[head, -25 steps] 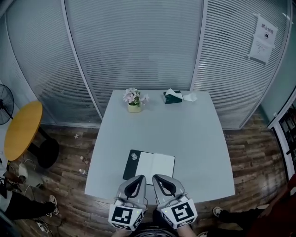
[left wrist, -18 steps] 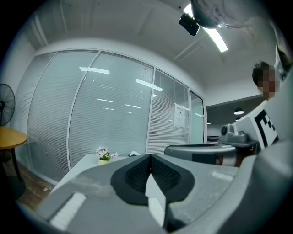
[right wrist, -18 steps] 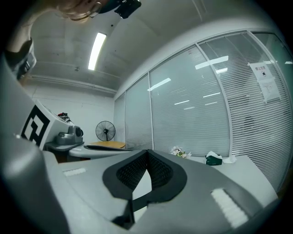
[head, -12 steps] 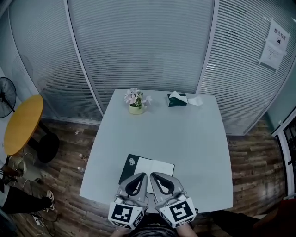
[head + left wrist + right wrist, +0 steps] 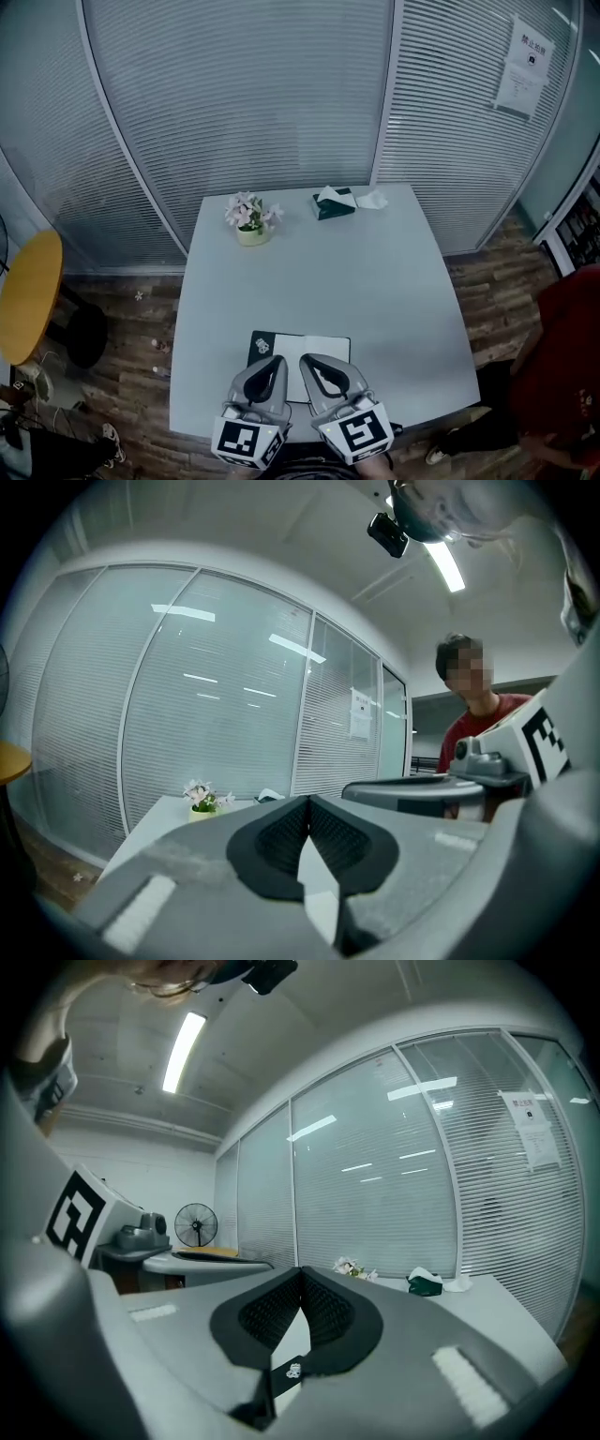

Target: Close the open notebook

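The open notebook [image 5: 323, 348] lies flat near the front edge of the pale table [image 5: 375, 272], black cover flap [image 5: 262, 345] at the left, white page at the right. My left gripper [image 5: 278, 360] and right gripper [image 5: 305, 360] hover side by side over its near edge, both shut with nothing between the pads. In the left gripper view the left gripper [image 5: 307, 803] has its jaws meeting at the tips. In the right gripper view the right gripper [image 5: 302, 1274] is likewise shut, and the notebook's black cover [image 5: 286, 1369] shows below the jaws.
A small flower pot [image 5: 249, 217] and a dark tissue box [image 5: 330, 202] stand at the table's far edge, before a glass wall with blinds. A yellow round table [image 5: 26, 294] stands at the left. A person in red [image 5: 562, 356] stands at the right.
Both grippers have moved forward together and now overlap the notebook's near edge more. They stay shut. The person in red has come further into view at the right.
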Demonstrator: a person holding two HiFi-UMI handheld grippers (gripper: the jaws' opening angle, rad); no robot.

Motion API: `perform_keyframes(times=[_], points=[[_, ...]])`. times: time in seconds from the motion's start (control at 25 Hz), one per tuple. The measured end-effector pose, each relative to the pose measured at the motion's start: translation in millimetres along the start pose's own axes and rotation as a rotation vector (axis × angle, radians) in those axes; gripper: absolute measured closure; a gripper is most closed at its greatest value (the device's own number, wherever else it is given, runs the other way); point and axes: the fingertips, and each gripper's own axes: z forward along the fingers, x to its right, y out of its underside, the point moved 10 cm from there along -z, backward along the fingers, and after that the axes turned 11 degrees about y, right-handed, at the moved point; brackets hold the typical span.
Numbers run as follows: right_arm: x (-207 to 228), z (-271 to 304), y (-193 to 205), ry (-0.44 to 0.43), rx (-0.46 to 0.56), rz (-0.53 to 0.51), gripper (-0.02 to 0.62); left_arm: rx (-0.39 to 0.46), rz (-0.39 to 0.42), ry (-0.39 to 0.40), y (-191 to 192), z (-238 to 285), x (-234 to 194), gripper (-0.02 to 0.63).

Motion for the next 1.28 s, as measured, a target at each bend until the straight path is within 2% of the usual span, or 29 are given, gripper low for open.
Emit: perform_keyframes(times=[0.28, 0.72, 1.08, 1.28], points=[[-16.2, 7.5, 11.1, 0.08, -0.006, 0.005, 0.592, -0.028, -0.003, 0.076, 4.6, -7.7, -20.0, 0.602], [-34.0, 10.4, 25.5, 0.151, -0.024, 0.014, 0.592, -0.047, -0.028, 0.153, 23.4, -13.3, -38.2, 0.601], [-44.6, 17.4, 35.6, 0.167, -0.06, 0.023, 0.592, -0.088, -0.031, 0.151, 48.4, -17.5, -53.4, 0.601], [-49.9, 17.9, 38.7, 0.166, -0.071, 0.02, 0.592, -0.14, -0.009, 0.117, 72.5, -20.4, -63.5, 0.601]])
